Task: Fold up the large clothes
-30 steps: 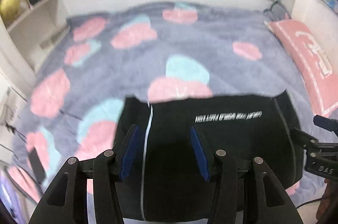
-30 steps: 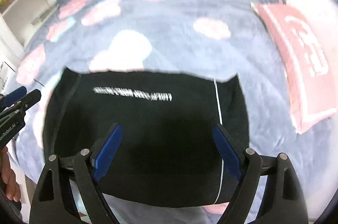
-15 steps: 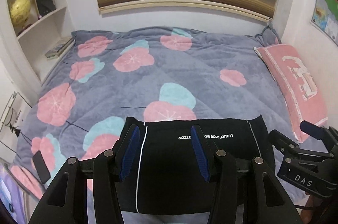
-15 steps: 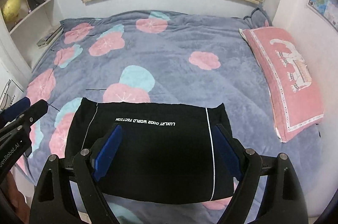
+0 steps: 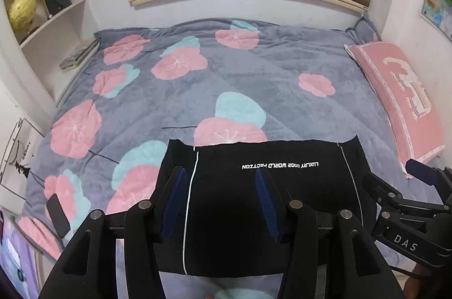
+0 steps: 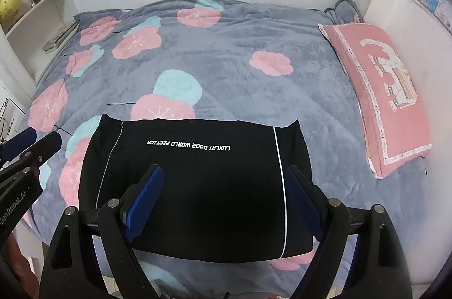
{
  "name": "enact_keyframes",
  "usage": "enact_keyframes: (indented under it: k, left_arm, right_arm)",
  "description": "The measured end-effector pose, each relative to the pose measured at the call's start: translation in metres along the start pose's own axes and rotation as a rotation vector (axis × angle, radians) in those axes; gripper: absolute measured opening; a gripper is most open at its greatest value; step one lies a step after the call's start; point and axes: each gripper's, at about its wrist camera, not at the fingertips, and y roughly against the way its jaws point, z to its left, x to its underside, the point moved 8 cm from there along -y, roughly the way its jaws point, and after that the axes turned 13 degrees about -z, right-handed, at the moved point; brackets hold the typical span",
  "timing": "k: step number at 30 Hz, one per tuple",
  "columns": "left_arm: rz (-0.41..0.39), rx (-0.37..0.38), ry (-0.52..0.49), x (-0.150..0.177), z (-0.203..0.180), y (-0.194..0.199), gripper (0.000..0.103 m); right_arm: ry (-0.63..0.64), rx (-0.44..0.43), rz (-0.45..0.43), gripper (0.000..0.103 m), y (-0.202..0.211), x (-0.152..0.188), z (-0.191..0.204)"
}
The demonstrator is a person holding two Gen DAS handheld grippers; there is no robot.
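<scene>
A black garment (image 5: 254, 200) with thin white side stripes and white lettering lies folded into a flat rectangle near the front edge of the bed; it also shows in the right wrist view (image 6: 197, 186). My left gripper (image 5: 220, 180) is open and empty, held above the garment's left part. My right gripper (image 6: 223, 177) is open wide and empty, above the garment's right part. Each gripper shows at the edge of the other's view. Neither touches the cloth.
The bed carries a grey blanket (image 5: 197, 78) with pink and teal flowers. A pink pillow (image 6: 378, 95) lies along the right wall. A dark phone (image 5: 58, 214) lies at the bed's front left corner. White shelves (image 5: 48, 16) stand at the left.
Both grippers have pulled up and back from the garment, so more of the bed and room shows. The garment stays flat where it was. Both grippers stay open.
</scene>
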Motion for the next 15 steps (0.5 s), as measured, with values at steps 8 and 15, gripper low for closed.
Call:
enact_keyframes:
  k: [8, 15]
  left_arm:
    - [0.016, 0.006, -0.002, 0.003, 0.003, -0.007, 0.052]
    - [0.042, 0.024, -0.004, 0.009, -0.001, -0.012, 0.052]
  right_arm:
    - [0.005, -0.001, 0.013, 0.089, -0.002, 0.005, -0.002]
    - [-0.004, -0.006, 0.033, 0.089, -0.006, 0.010, -0.006]
